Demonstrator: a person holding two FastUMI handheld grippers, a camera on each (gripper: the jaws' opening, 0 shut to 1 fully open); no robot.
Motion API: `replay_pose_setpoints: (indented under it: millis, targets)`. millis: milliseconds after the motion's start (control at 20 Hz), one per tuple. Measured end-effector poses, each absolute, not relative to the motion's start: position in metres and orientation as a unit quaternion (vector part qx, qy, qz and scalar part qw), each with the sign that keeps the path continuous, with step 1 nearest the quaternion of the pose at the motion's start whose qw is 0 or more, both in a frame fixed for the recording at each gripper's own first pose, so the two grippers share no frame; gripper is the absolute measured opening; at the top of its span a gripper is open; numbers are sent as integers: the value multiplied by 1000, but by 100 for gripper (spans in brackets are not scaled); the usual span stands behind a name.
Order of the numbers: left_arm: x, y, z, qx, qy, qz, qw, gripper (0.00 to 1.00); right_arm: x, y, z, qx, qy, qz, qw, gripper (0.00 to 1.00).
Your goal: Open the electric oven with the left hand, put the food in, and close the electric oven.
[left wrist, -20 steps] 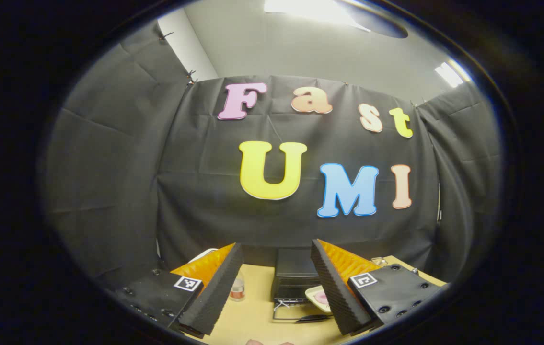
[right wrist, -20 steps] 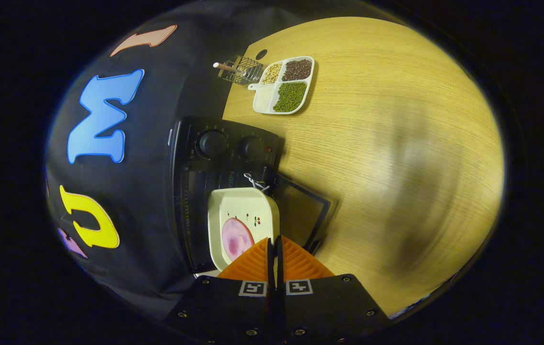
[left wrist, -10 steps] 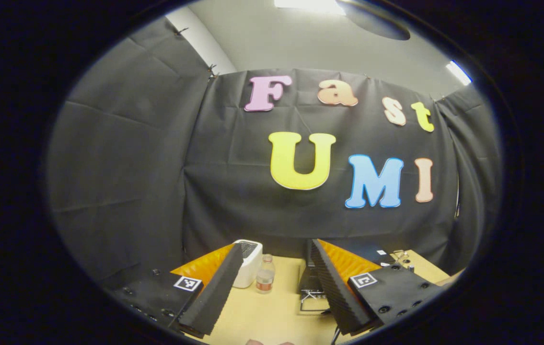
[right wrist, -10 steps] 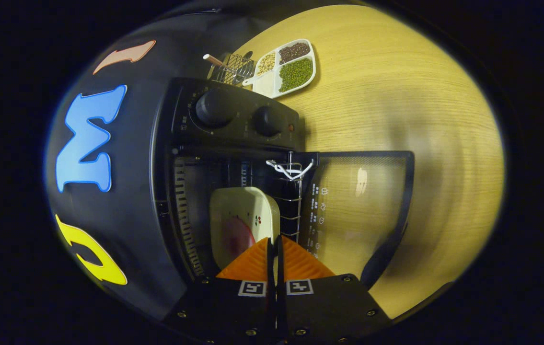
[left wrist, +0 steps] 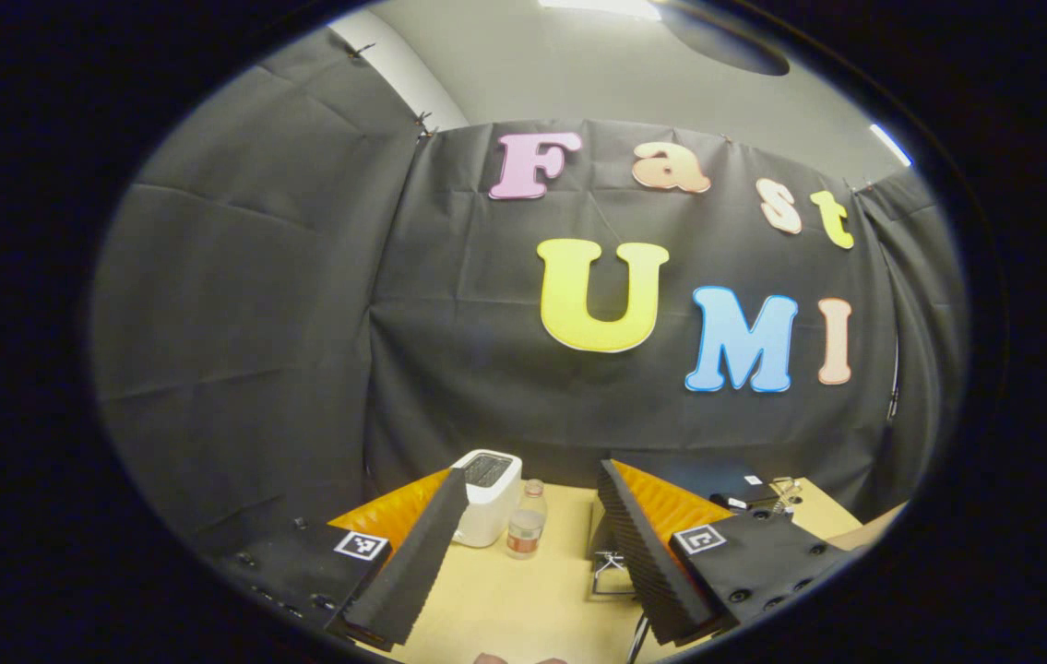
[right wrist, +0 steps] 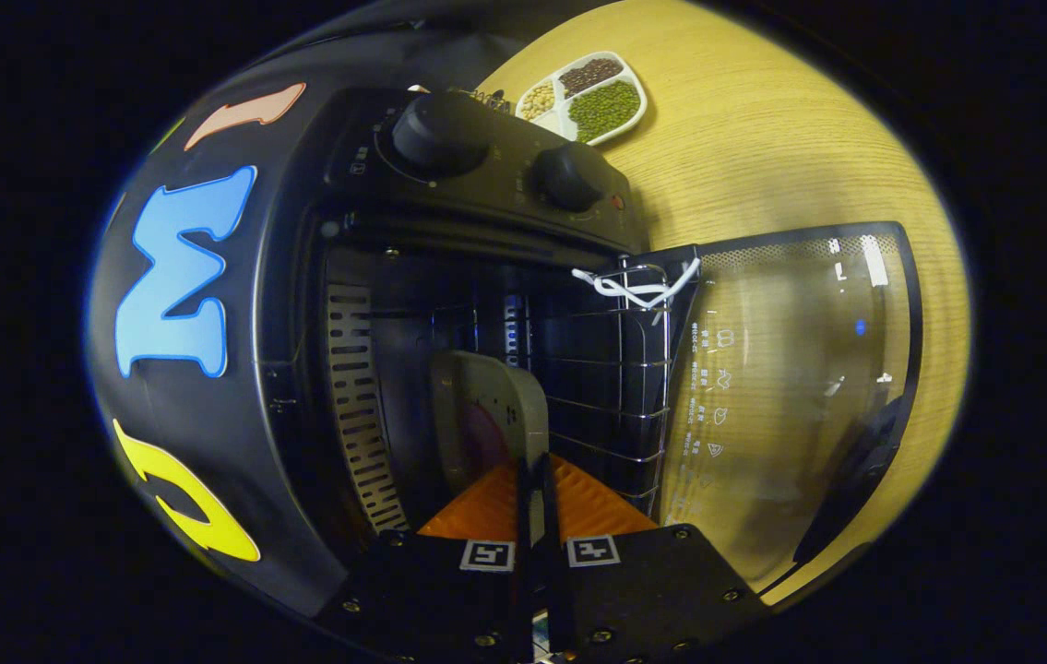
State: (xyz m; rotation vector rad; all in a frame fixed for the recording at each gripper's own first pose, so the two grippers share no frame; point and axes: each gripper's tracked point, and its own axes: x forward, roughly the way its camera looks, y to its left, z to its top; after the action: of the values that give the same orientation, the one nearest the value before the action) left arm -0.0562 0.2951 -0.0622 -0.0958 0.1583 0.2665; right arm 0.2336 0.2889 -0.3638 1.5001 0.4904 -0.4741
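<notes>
Booth: black cloth wall behind, pale wooden table (right wrist: 763,157) below.
Oven (right wrist: 449,240): large black box on the table, two knobs on the panel, cavity open toward the right gripper view; rigid and heavy by the look, unlikely to slide under a light push.
Door (right wrist: 791,387): glass, swung fully down, lying flat over the table; stiff but breakable, probably best lifted by the dark handle at the far edge, not by the pane.
Rack (right wrist: 615,369): wire shelf inside the cavity, white tie at one corner; thin, springy, likely to catch a dish edge.
Dish (right wrist: 486,406): pale ceramic with pink food on it, partly inside the cavity, beside the rack; likely hard, smooth, chip-prone and slippery at the glaze; rim pinch seems the only hold, so level carrying matters.
Right gripper (right wrist: 530,480): fingers pressed together on the dish's near rim, carrying it.
Left gripper (left wrist: 523,553): fingers spread wide, nothing between them, held above the table.
Toaster (left wrist: 486,493): white, at the table's back.
Bottle (left wrist: 525,532): small, just beside the toaster.
Bean tray (right wrist: 589,92): divided, well apart from the door.
</notes>
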Motion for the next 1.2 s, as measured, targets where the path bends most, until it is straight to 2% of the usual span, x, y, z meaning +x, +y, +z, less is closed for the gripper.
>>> replay_pose_setpoints:
  millis: [50, 100, 150, 200, 250, 300, 350, 400, 500, 550, 600, 650, 700, 750, 850, 950, 1050, 1150, 1200]
  targets:
    - [-51, 290, -62, -48, 77, 128, 988, 100, 232, 287, -361, 659, 222, -206, 689, 13]
    - [-45, 285, -61, -47, 74, 122, 989, 92, 229, 289, -358, 649, 232, -192, 699, 18]
    - [-41, 280, -60, -48, 73, 115, 990, 96, 222, 290, -356, 634, 247, -180, 711, 31]
    - [-36, 273, -60, -49, 72, 107, 990, 100, 214, 288, -353, 616, 260, -170, 724, 33]
    - [-31, 264, -60, -50, 69, 99, 991, 91, 207, 285, -350, 602, 268, -160, 735, 33]
    - [-25, 256, -59, -51, 68, 91, 992, 91, 198, 282, -346, 585, 278, -148, 748, 33]
    - [-21, 248, -60, -52, 68, 83, 993, 97, 190, 281, -341, 569, 286, -132, 759, 37]
    - [-17, 239, -59, -54, 66, 75, 994, 96, 179, 277, -338, 547, 298, -118, 773, 44]
    - [-9, 222, -58, -55, 64, 59, 995, 97, 159, 267, -325, 500, 311, -88, 803, 45]
    - [-7, 213, -58, -55, 63, 51, 995, 97, 150, 259, -318, 470, 315, -73, 821, 48]
    - [-4, 204, -58, -55, 64, 44, 995, 97, 141, 251, -308, 439, 314, -55, 840, 36]
    - [0, 196, -60, -56, 65, 37, 996, 100, 134, 241, -297, 405, 307, -39, 860, 48]
    - [4, 187, -61, -57, 66, 31, 996, 96, 128, 229, -286, 363, 297, -26, 883, 48]
    - [6, 178, -64, -58, 68, 26, 996, 100, 123, 215, -273, 317, 281, -12, 906, 48]
    - [13, 161, -66, -59, 70, 14, 996, 96, 115, 189, -239, 242, 241, 12, 940, 48]
    - [16, 146, -65, -56, 73, 5, 996, 100, 100, 165, -199, 191, 197, 24, 961, 48]
    - [19, 132, -62, -52, 71, -4, 996, 97, 89, 138, -159, 152, 143, 23, 978, 48]
    - [21, 117, -56, -51, 68, -12, 996, 97, 78, 117, -127, 128, 106, 20, 986, 48]
    - [21, 109, -56, -50, 67, -17, 996, 100, 67, 108, -115, 122, 93, 19, 988, 48]
